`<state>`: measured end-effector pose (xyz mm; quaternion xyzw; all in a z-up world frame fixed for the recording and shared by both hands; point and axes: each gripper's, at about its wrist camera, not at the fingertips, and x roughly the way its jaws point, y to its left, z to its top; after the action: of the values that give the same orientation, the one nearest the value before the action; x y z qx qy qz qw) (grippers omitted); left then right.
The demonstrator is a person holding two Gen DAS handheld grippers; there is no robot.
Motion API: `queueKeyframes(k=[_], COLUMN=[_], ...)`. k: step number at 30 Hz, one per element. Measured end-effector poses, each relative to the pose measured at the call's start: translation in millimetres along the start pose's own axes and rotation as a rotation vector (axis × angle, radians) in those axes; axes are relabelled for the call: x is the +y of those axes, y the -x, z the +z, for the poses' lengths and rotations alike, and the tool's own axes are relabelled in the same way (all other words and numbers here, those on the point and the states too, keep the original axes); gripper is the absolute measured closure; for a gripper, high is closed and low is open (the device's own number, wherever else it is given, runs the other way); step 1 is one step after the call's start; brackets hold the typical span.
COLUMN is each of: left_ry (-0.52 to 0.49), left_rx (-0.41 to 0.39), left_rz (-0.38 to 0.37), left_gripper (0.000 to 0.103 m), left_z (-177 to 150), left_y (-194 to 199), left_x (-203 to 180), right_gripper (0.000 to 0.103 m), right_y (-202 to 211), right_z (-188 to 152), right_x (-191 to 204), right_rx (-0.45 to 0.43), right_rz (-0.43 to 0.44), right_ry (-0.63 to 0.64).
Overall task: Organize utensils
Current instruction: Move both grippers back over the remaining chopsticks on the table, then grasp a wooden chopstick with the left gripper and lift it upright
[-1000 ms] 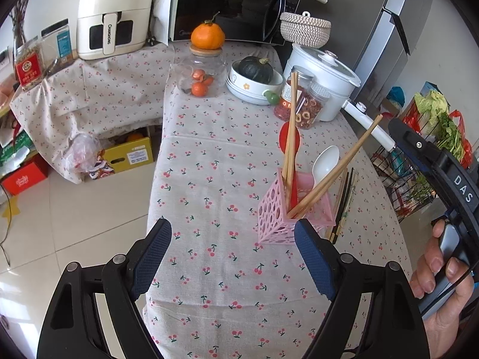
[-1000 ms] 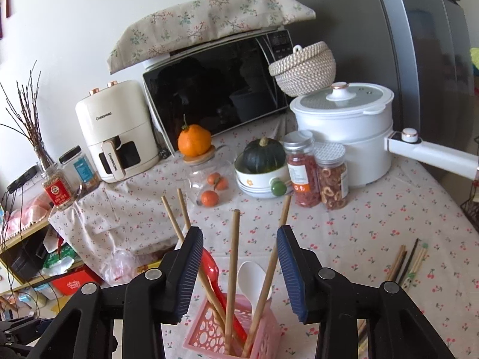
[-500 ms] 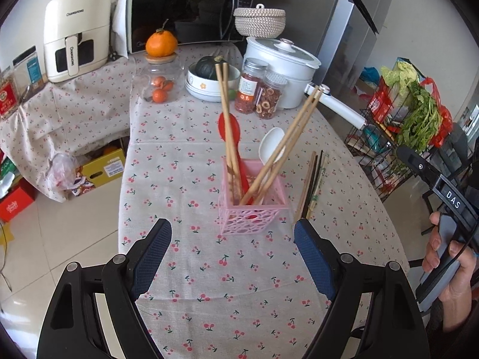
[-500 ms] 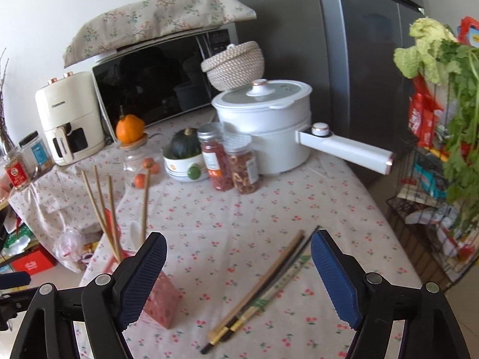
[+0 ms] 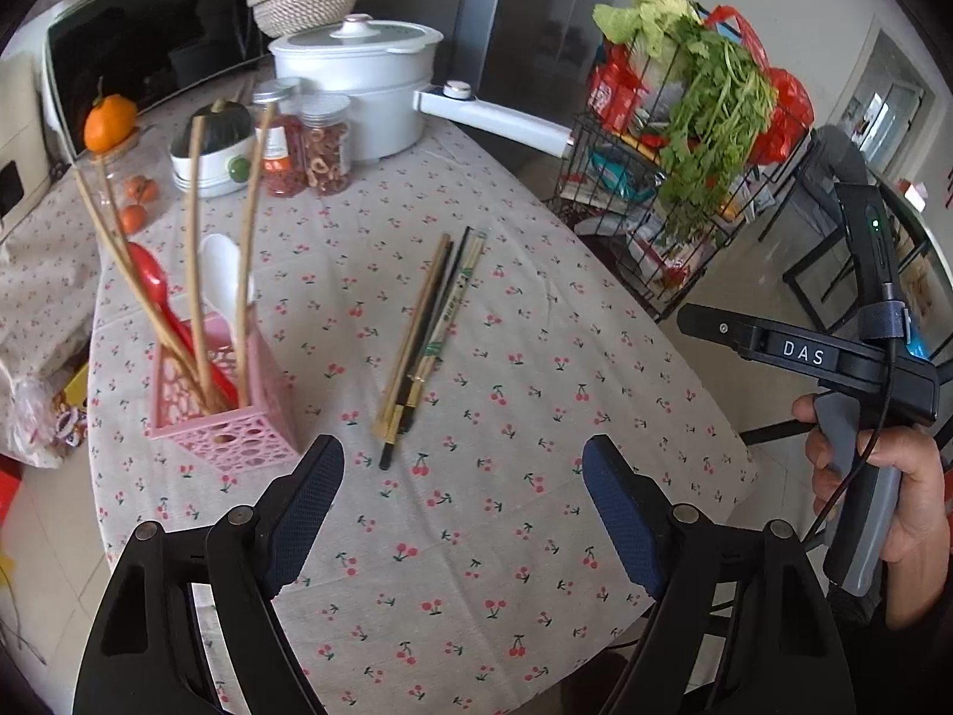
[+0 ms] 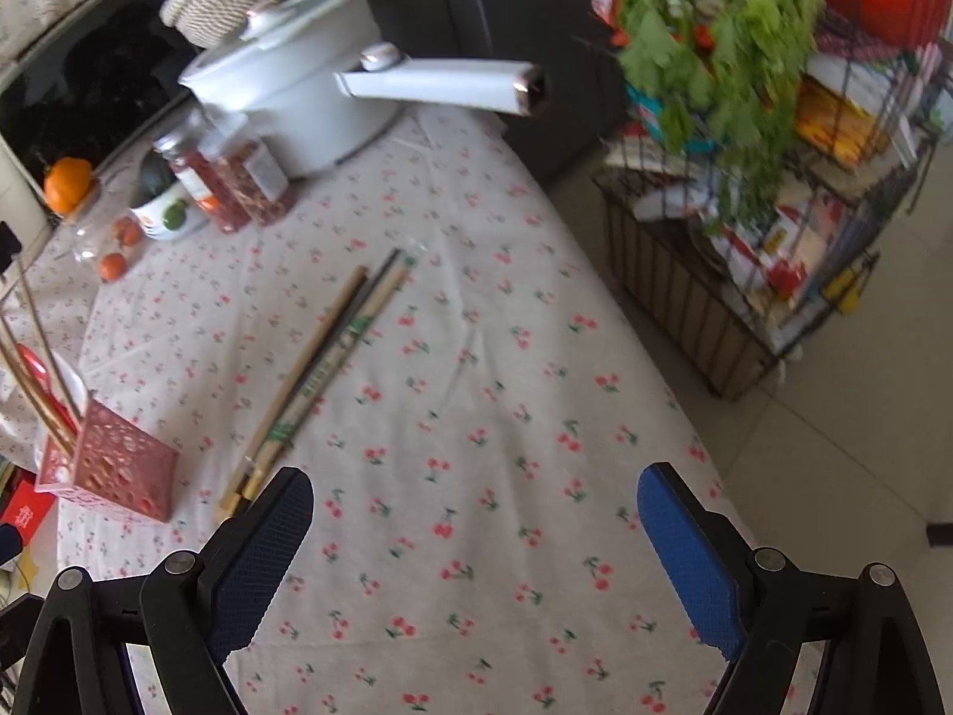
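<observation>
Blue fingers (image 5: 304,512) spread wide, empty.

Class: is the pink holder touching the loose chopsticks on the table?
Apart. The left wrist view shows bare tablecloth between the pink holder and the loose chopsticks.

Black left gripper (image 5: 461,509) with dark blue textured pads, silver screws, right gripper (image 6: 473,560) alike, white "DAS" marking, grey handle, black cable, bare hand (image 5: 893,488)
</observation>
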<state>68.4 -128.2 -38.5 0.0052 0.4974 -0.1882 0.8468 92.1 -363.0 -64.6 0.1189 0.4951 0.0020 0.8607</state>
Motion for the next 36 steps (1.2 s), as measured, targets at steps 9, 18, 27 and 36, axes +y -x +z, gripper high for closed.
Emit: queueKeyframes(k=[9,18,27,36], left_ry=[0.083,0.123,0.087,0.003], left_rx=[0.140,0.170,0.188,0.251], left_rz=[0.077,0.141,0.140,0.187], left_gripper=[0.088,0.096,0.096,0.089], left_z=[77,119,133,149], left_y=[-122,-200,-235,-254], left_x=[-14,23,40,28], right_gripper=[0.011,0.011,0.011,0.011], right_y=[-30,-60,-85,-102], right_z=[4,10,16,15], right_x=[-50,-40,-29,-33], right_rx=[0.093,0.122,0.126,0.143], right_rz=[-0.034,-0.074,-0.054,-0.064], right_ry=[-0.155,-0.110,-0.092,-0.107])
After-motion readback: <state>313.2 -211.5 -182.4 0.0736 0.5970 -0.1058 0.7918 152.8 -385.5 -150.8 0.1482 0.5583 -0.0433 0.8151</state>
